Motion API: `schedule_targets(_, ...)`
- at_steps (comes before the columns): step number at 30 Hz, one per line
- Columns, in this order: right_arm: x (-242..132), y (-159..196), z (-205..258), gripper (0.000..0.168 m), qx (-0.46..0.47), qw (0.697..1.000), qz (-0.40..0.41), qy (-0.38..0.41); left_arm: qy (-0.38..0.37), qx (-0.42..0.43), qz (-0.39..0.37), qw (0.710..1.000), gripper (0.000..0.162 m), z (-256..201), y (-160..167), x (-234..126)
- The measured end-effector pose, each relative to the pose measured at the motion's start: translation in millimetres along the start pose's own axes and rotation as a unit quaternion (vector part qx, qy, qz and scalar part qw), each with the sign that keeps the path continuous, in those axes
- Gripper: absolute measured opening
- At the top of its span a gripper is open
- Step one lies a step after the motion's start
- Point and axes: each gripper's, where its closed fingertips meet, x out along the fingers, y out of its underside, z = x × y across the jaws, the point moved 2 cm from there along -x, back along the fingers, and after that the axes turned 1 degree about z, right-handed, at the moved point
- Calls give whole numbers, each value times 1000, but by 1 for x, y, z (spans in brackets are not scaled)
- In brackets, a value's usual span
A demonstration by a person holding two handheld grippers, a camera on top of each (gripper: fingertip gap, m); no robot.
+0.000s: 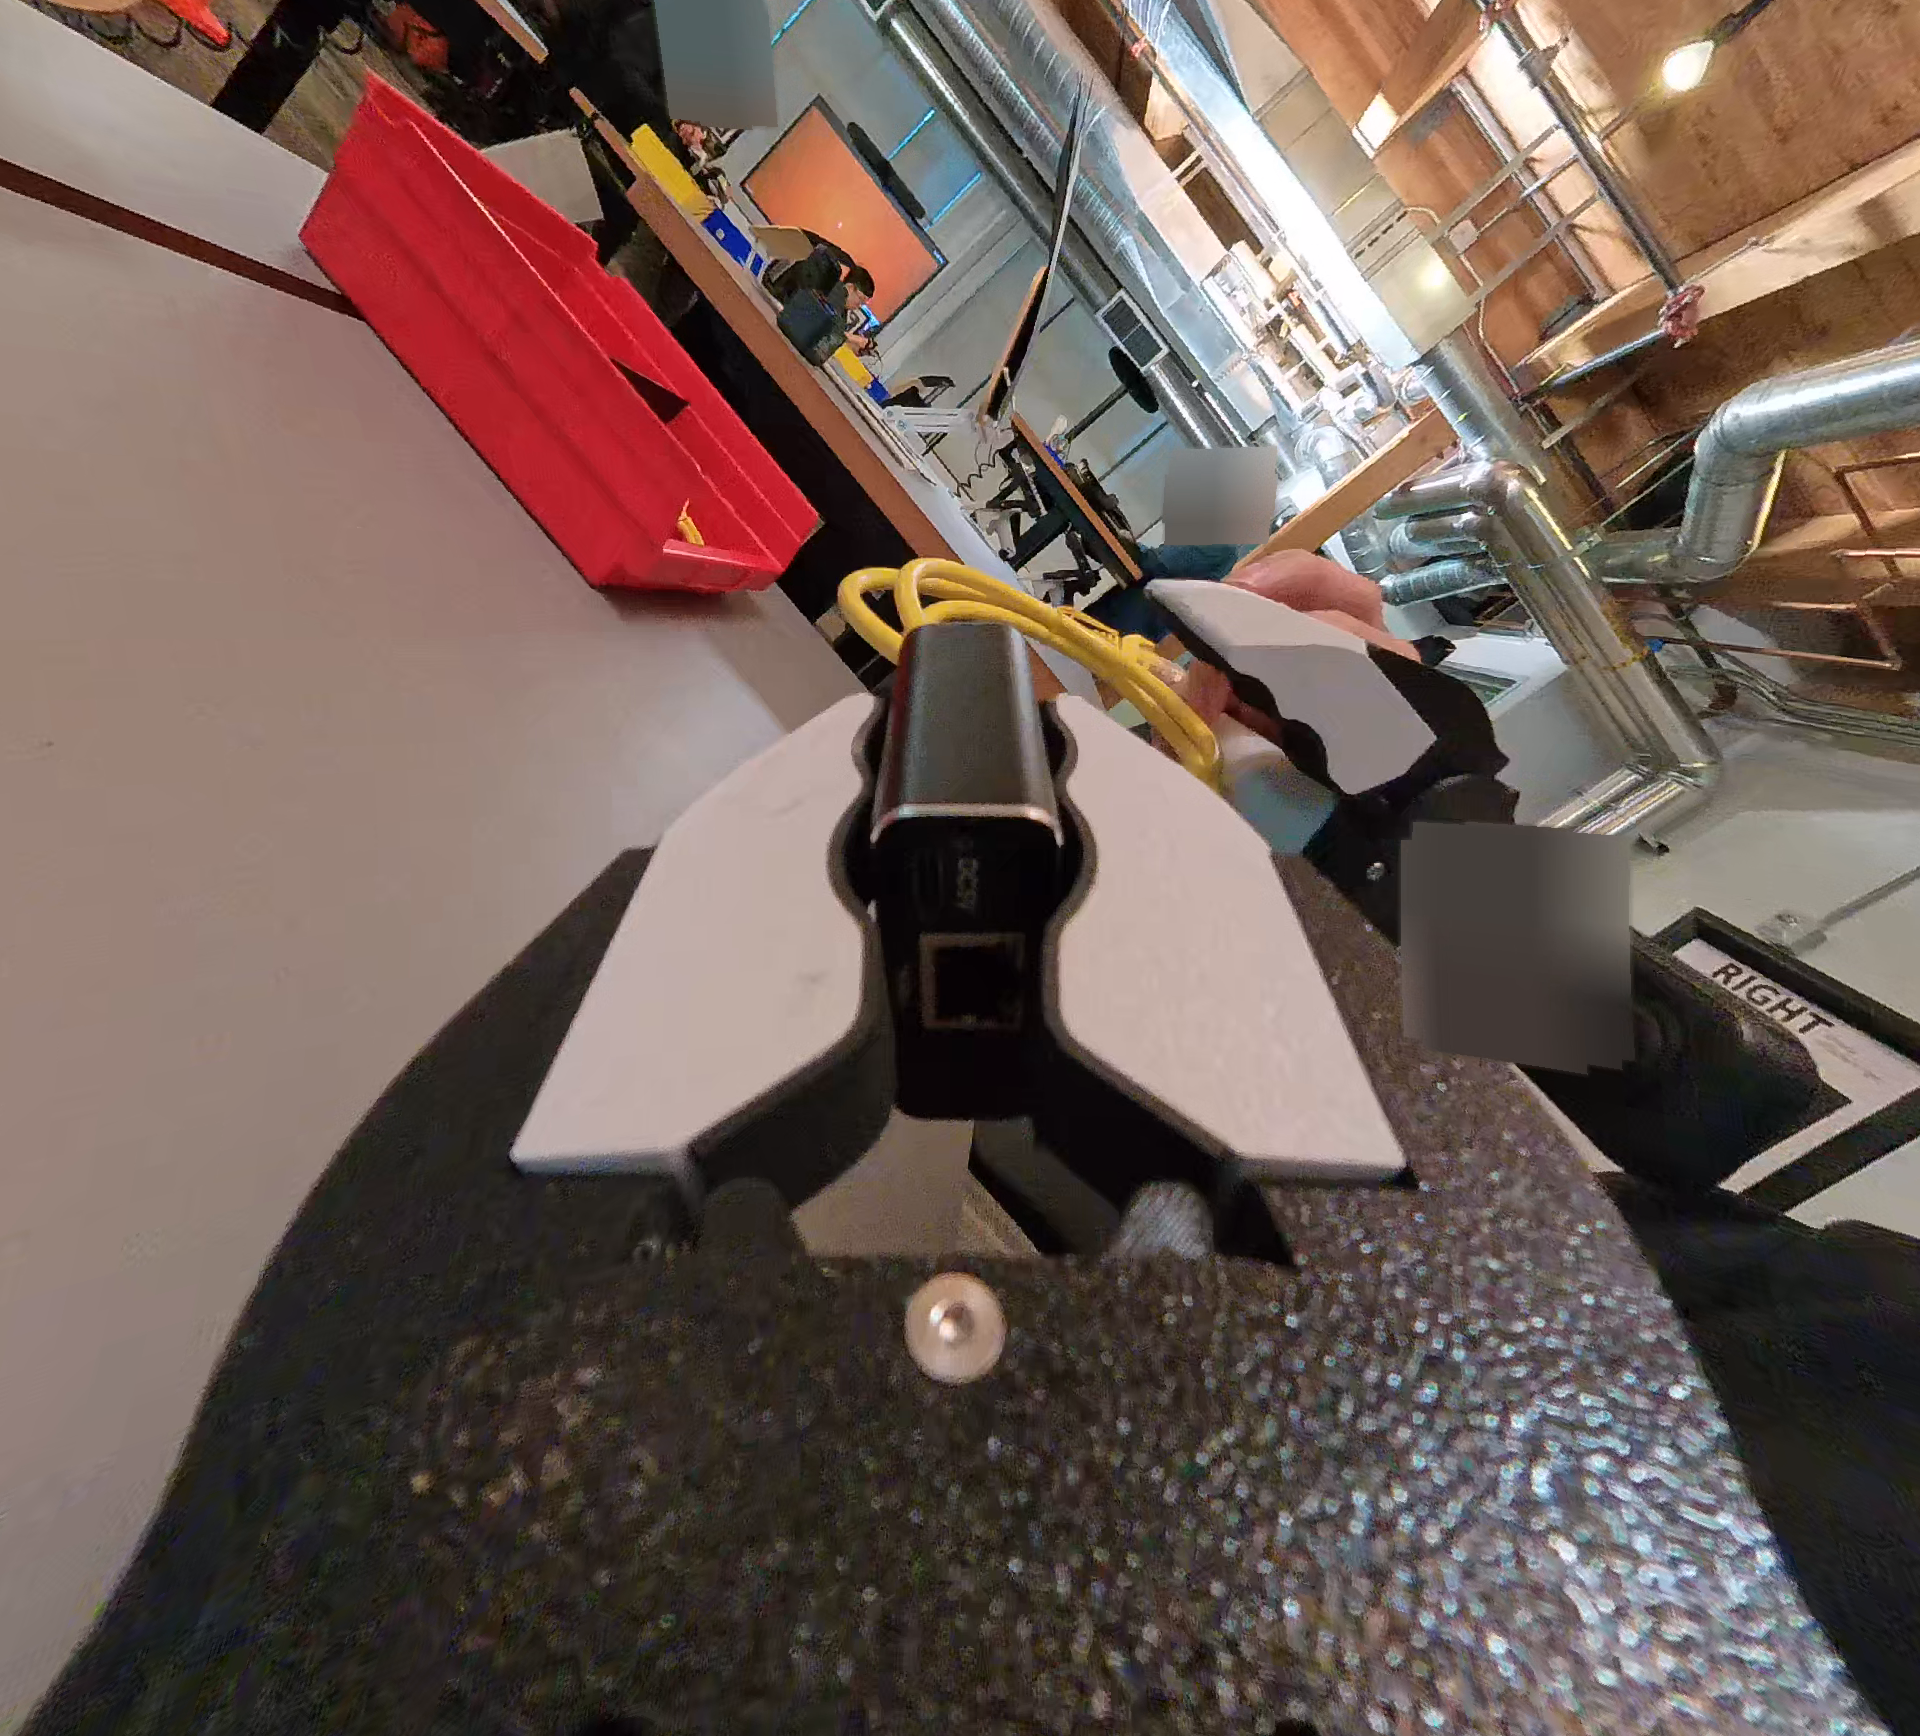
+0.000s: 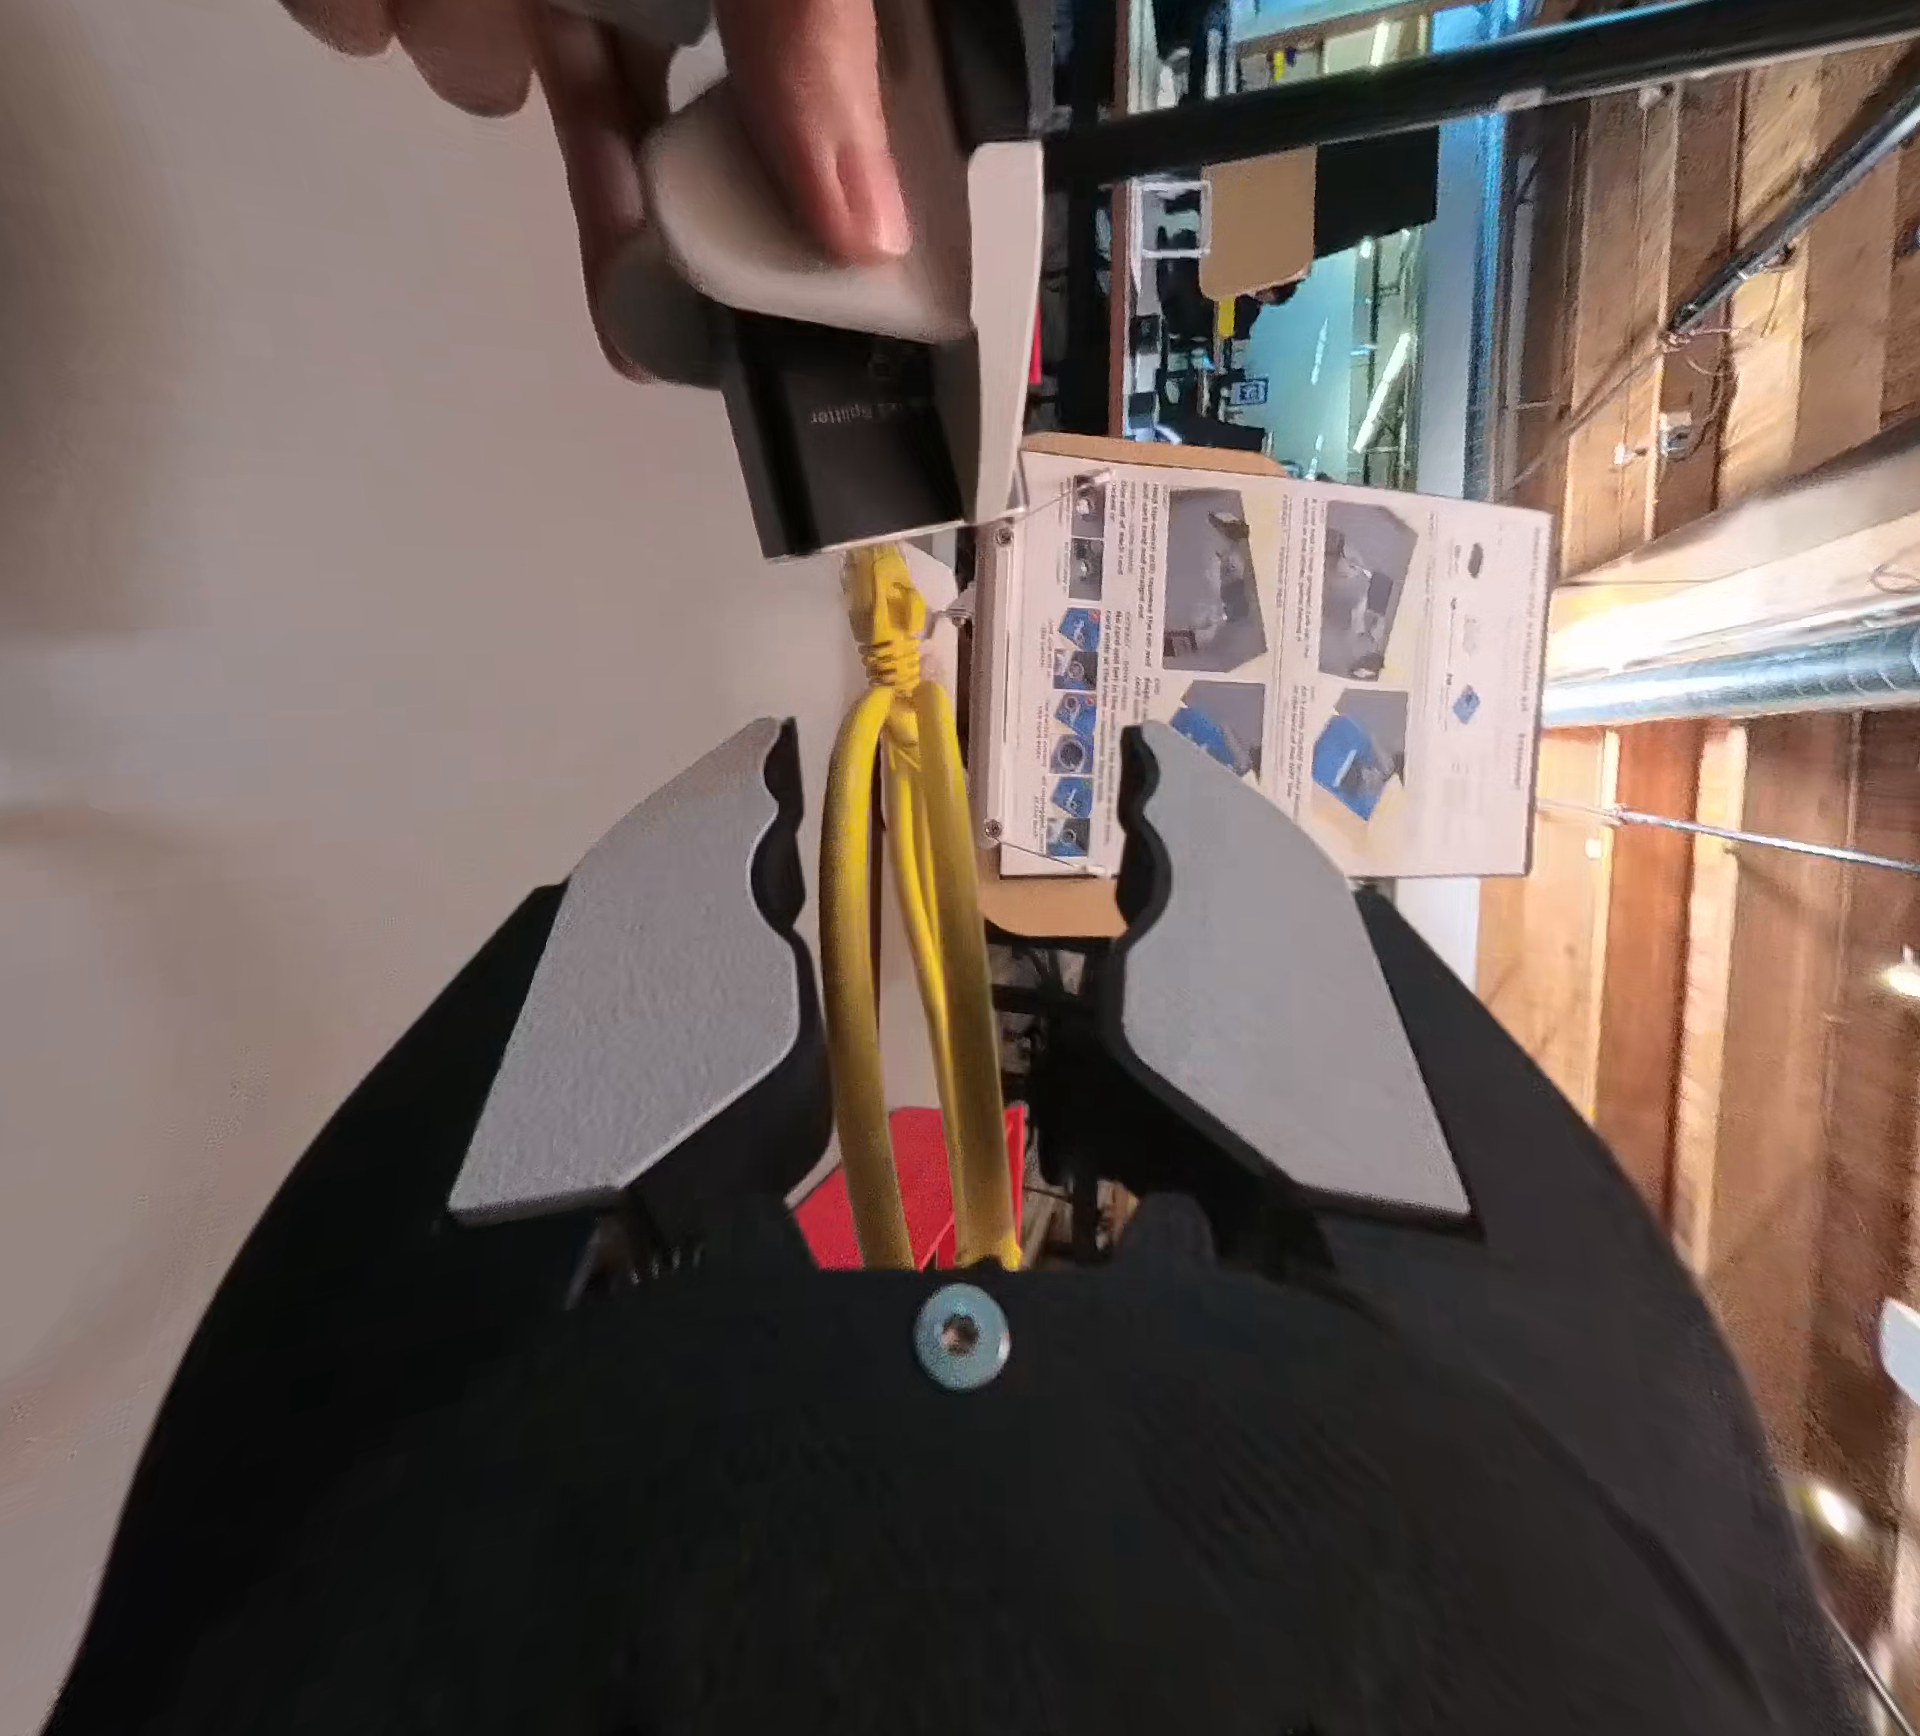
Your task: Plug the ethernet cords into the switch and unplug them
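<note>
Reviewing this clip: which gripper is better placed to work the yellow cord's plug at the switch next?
Probably the right gripper: it is open, with the yellow cord running between its fingers toward the plug at the switch. The left gripper is shut on the switch, steadying it.

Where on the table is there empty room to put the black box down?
The pale table is bare between the red bin and the left hand-held gripper. By the yellow cords it's crowded.
</note>
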Motion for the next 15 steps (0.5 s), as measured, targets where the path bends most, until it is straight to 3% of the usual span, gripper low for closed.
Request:
schedule_targets(3, 2, 0, 4, 47, -9, 998, -8, -59, -6, 1, 5, 1000, 27, 3, 0, -1)
schedule_targets(6, 4, -2, -1, 34, -63, 996, 0, -61, -20, 13, 12, 1000, 26, 7, 2, -1)
schedule_targets(10, 3, -3, 10, 37, -60, 990, 7, -128, -27, 21, 20, 999, 26, 10, 6, 2)
schedule_targets(15, 20, -3, 23, 53, -6, 989, -33, -142, -42, 17, 17, 999, 26, 19, 4, -2)
